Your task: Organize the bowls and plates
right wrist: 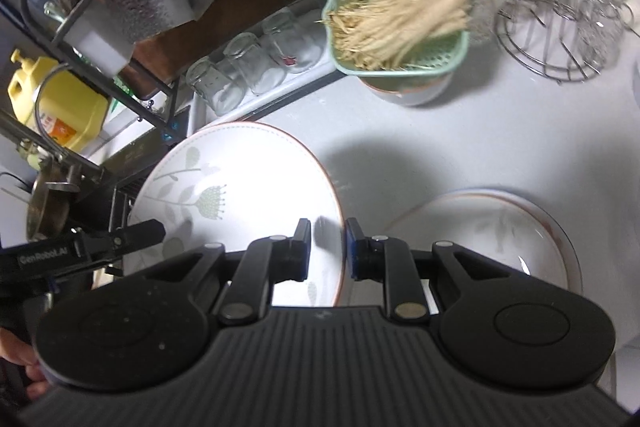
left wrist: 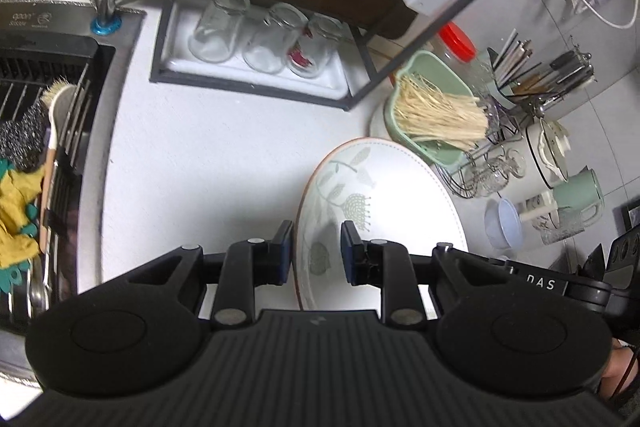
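Both grippers straddle opposite rims of the tilted leaf-patterned plate: left gripper and right gripper narrowly parted, rims between fingers, the stacked plates right of the right gripper's fingers.

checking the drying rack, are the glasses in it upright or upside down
Upside down: the three glasses lie mouths-down on the white tray of the rack.
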